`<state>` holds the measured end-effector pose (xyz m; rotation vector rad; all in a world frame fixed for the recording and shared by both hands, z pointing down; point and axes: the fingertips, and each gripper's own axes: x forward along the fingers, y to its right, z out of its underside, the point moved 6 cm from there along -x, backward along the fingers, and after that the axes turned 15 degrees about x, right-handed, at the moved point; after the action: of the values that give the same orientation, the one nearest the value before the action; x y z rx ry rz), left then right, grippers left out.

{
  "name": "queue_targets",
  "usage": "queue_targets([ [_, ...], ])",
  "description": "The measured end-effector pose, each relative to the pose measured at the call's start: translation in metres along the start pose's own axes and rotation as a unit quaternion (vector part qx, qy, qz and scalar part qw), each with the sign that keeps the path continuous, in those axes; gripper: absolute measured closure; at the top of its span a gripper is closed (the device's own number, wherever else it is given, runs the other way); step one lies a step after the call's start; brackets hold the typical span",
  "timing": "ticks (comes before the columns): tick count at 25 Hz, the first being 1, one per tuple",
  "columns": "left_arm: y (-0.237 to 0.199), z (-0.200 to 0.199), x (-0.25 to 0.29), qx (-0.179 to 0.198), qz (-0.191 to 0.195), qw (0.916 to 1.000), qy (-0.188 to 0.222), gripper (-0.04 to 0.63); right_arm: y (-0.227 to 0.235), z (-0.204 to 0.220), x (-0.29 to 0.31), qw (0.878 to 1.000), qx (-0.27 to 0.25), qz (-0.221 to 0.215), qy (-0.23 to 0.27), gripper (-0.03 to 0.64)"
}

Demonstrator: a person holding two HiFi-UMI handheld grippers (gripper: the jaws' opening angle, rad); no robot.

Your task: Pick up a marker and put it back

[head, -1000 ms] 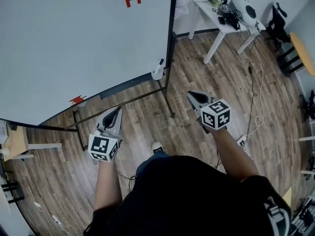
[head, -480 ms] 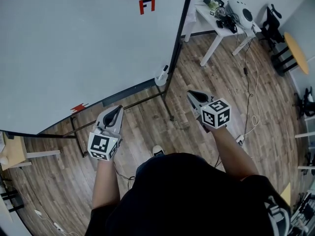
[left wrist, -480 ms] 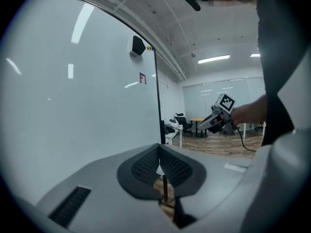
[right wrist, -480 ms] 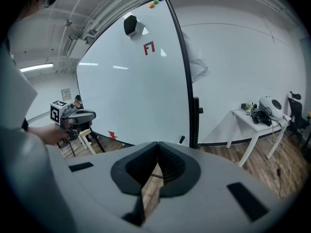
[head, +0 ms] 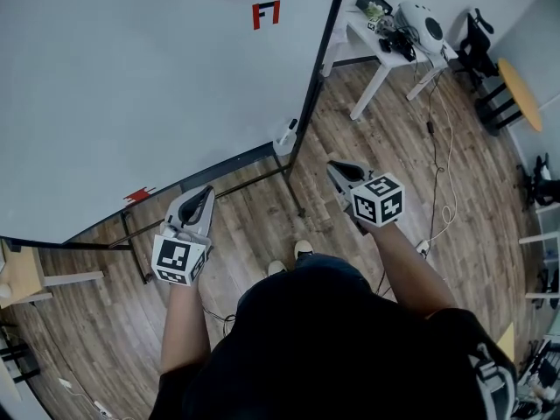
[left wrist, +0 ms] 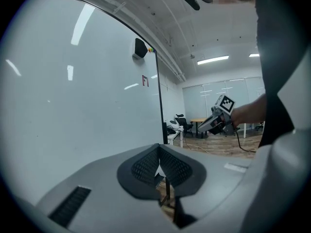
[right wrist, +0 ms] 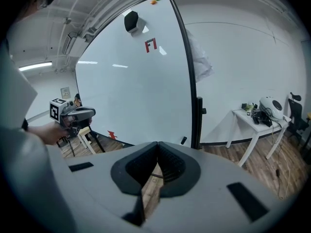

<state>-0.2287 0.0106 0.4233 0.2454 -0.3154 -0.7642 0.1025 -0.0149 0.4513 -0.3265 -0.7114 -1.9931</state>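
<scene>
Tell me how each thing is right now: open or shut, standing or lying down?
left gripper: shut, holding nothing
right gripper: shut, holding nothing
marker: standing in its cup, not picked up
cup: upright, by the whiteboard's bottom corner
whiteboard: standing up, mostly blank

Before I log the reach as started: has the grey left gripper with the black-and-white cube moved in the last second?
Yes: the left gripper has edged forward, closer to the dark bottom edge of the white whiteboard.

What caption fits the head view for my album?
Person facing a whiteboard, left hand-held gripper and right hand-held gripper both shut and empty.
</scene>
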Motion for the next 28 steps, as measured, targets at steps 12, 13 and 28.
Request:
queue_targets([
  [12,-0.018,0.001,0.020,0.003,-0.017,0.9996,-0.023,0.584,0.027,-0.016,0.037,1.000,0.010,-0.016,0.001,0.620],
  [13,-0.021,0.000,0.025,0.005,-0.017,0.9995,-0.025,0.583,0.031,-0.019,0.040,1.000,0.010,-0.018,0.000,0.618],
  [28,-0.045,-0.008,0.100,0.011,-0.016,0.9986,-0.050,0.584,0.081,-0.056,0.098,0.999,0.007,-0.047,-0.016,0.618],
])
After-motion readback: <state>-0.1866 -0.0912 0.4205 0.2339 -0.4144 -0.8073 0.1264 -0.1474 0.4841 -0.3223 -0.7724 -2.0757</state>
